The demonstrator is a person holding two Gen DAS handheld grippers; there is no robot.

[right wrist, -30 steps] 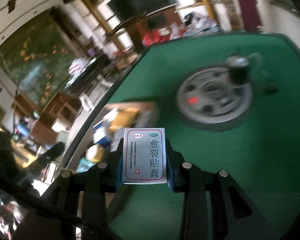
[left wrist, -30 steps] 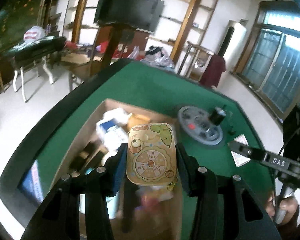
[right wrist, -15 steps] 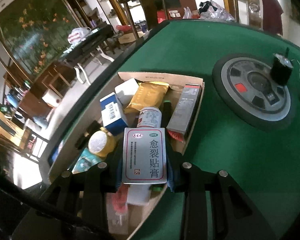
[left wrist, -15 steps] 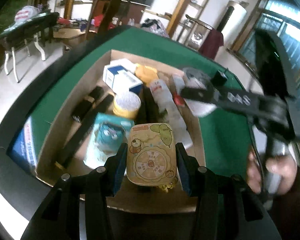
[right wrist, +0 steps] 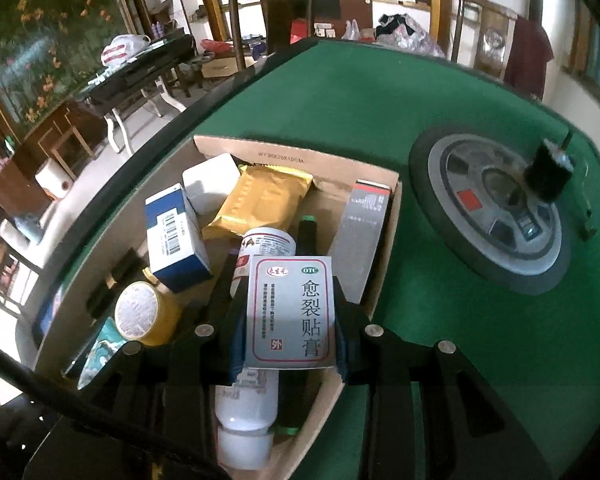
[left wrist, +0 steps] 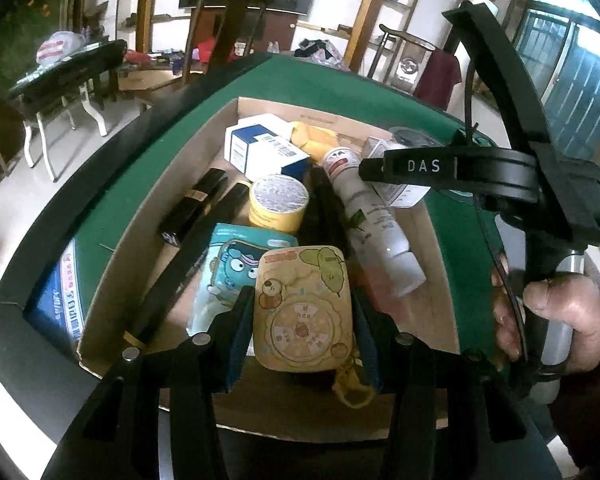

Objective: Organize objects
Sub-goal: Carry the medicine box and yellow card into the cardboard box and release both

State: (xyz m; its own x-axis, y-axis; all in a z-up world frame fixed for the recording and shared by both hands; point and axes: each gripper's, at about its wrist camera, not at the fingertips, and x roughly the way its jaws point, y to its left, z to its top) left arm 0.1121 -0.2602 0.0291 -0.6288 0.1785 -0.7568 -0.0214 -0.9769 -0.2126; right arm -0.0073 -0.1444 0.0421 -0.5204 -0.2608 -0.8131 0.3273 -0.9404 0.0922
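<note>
We are holding both loads over the cardboard box (left wrist: 440, 240) on the green table (right wrist: 360, 92). The left gripper (left wrist: 303, 322) is clamped, fingers partly open, on a yellow cartoon card case (left wrist: 303, 312), which is hanging above the near end of the box, just beside a teal cartoon pouch (left wrist: 224, 276). The right gripper (right wrist: 290, 314) is pinching a grey ointment box (right wrist: 290, 312) at a narrower opening, above a white bottle (right wrist: 248, 400) lying in the box.

We are judging the step as placing both items inside. Risks we are noting:
- The box is already crowded: a blue-and-white carton (right wrist: 176, 236), a gold packet (right wrist: 256, 200) and a yellow tape roll (right wrist: 144, 314) are leaving little bare floor, so a released item may be landing tilted on the bottle and rolling.
- The right hand (left wrist: 556, 320) and its gripper are reaching over the same box close to the left, so the tools could be knocking together.
- The case's yellow cord (left wrist: 352, 384) is dangling and could be snagging on the box's near wall.
</note>
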